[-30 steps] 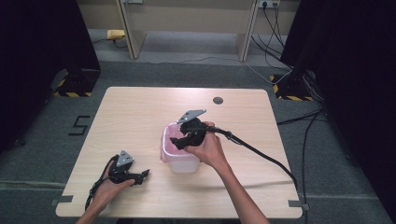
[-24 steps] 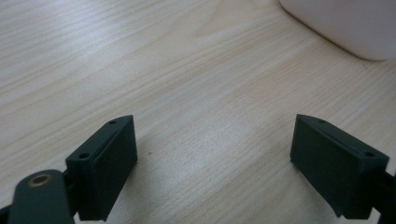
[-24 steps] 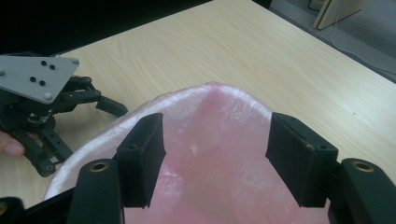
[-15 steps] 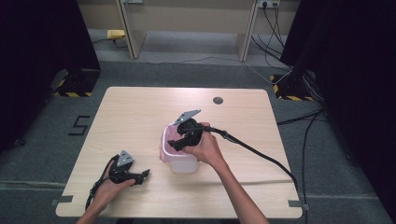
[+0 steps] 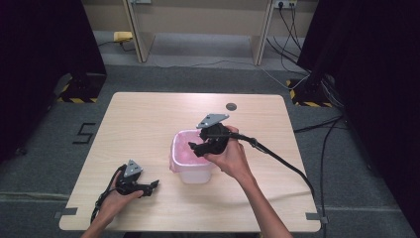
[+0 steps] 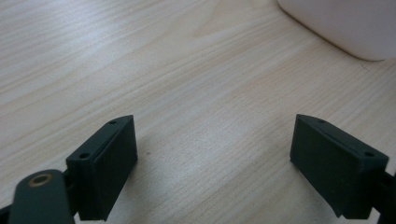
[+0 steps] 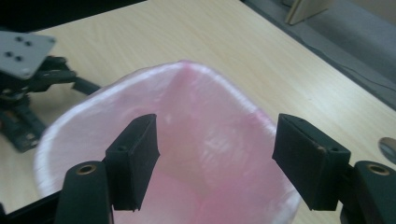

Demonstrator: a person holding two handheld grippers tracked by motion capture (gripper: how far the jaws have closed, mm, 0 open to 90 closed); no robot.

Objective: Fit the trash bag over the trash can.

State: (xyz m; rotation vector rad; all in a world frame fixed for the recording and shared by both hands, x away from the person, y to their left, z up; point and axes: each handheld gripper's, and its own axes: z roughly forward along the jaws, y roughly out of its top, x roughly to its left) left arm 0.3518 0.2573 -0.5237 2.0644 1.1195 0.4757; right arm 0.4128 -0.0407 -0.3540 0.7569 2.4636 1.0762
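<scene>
A small white bin (image 5: 192, 172) lined with a pink bag (image 5: 183, 148) stands at the middle of the wooden table (image 5: 148, 119). My right gripper (image 5: 194, 148) hovers over the bin's mouth, pointing left and down. In the right gripper view its jaws (image 7: 215, 158) stand apart above the pink bag (image 7: 205, 107); they have just been opening and nothing is between them. My left gripper (image 5: 152, 186) rests on the table near the front left, open. Bare wood lies between its jaws (image 6: 212, 154), and the bin's white wall (image 6: 345, 23) stands ahead of it.
A dark round grommet (image 5: 231, 106) sits in the table behind the bin. The right gripper's cable (image 5: 282, 161) trails off to the table's right edge. Black curtains and floor cables surround the table.
The right gripper has lifted slightly over the bin's mouth and its jaws stand wider. The left hand and the bin have not moved.
</scene>
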